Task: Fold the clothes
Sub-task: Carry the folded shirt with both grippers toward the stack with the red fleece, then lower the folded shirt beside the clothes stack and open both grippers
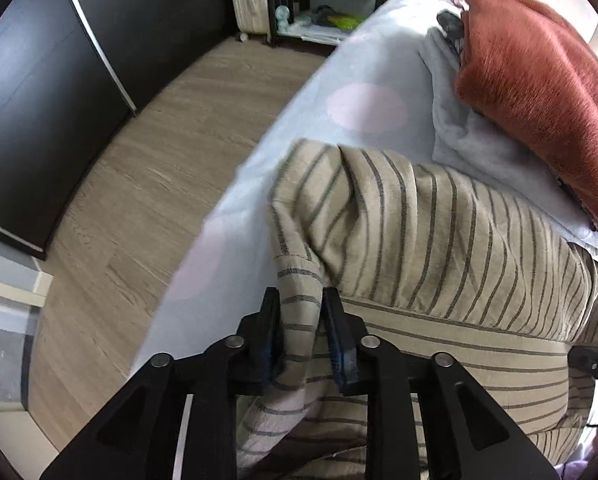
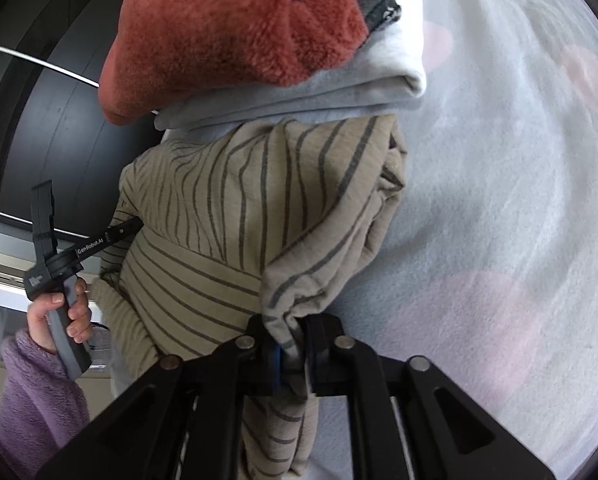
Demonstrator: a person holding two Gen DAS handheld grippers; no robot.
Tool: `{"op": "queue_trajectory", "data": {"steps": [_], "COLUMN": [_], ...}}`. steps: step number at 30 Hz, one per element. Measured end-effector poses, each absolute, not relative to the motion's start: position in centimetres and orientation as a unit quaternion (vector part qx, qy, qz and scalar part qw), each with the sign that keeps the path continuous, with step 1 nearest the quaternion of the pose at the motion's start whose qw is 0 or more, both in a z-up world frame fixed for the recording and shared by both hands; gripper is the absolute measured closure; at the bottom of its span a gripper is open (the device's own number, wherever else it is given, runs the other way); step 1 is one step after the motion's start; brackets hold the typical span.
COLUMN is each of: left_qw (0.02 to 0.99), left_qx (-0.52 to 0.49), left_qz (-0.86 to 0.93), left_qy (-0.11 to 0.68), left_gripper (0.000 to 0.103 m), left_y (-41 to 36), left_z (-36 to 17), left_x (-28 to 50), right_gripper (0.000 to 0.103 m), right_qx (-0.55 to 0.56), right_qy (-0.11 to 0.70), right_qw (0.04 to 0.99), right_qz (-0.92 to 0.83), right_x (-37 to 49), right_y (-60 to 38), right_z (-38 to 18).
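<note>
Left tool point(image 1: 301, 304): its blue-padded jaws stand a little apart with a bunched fold of the beige cotton top with thin grey stripes point(image 1: 439, 240) between them; the cloth fills the gap, but I cannot tell whether the pads still press on it.
Right tool point(image 2: 295, 332): much the same, narrowly parted around another gathered edge of the striped top; grip or release is not clear.
Striped top: it lies folded over on the pale blue bed sheet with faint pink dots point(image 2: 499, 200), near the bed's edge, touching the stack beyond it.
Stack: a fluffy rust-red garment point(image 2: 235, 28) sits on a folded light grey garment point(image 2: 299, 96).
Progress: by my judgement, the stack is finished work and this top is mid-fold; it looks lumpy and likely needs another fold and smoothing before stacking.
Writing: "GenRobot.AI" on the left tool's black arm, seen from the right wrist; a smaller label near the handle is unreadable.
Person: a hand point(image 2: 55, 316) in a fuzzy lilac sleeve point(image 2: 35, 400) grips that handle.
</note>
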State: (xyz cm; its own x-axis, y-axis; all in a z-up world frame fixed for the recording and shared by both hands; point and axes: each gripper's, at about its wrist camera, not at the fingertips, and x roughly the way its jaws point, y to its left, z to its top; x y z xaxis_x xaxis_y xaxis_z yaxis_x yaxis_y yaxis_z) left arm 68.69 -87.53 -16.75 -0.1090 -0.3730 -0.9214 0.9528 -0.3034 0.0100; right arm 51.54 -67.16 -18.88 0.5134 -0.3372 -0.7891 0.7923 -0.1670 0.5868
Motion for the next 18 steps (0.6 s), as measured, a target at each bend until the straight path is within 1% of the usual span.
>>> {"op": "queue_trajectory", "data": {"steps": [1, 3, 7, 10, 13, 16, 18], "left_qw": [0.501, 0.517, 0.538, 0.544, 0.557, 0.556, 0.552], "left_qx": [0.435, 0.411, 0.379, 0.375, 0.387, 0.375, 0.361], "left_qz": [-0.674, -0.676, -0.676, -0.677, -0.667, -0.681, -0.696], "left_qy": [0.323, 0.328, 0.332, 0.325, 0.309, 0.295, 0.285], "left_gripper": [0.078, 0.078, 0.078, 0.078, 0.078, 0.078, 0.076], "left_y": [-87.2, -86.5, -84.5, -82.6, -80.4, -77.1, -74.5], "left_z": [-15.8, -13.9, -10.3, -8.1, -6.2, -3.6, -1.6], "left_x": [69.2, 70.5, 73.1, 74.1, 74.4, 73.8, 73.2], "right_gripper": [0.088, 0.082, 0.082, 0.082, 0.082, 0.082, 0.081], "right_qx": [0.618, 0.616, 0.596, 0.582, 0.555, 0.533, 0.521], "right_qy": [0.182, 0.180, 0.190, 0.190, 0.190, 0.187, 0.187], "right_qw": [0.615, 0.609, 0.607, 0.611, 0.626, 0.642, 0.649], "right_qz": [-0.455, -0.466, -0.491, -0.502, -0.514, -0.519, -0.522], "right_x": [50.6, 49.6, 48.6, 48.6, 48.4, 49.3, 49.5], "right_y": [-66.9, -66.3, -64.9, -64.1, -62.2, -61.2, -59.9], "right_z": [-18.7, -17.7, -15.0, -12.7, -9.4, -6.5, -4.8]}}
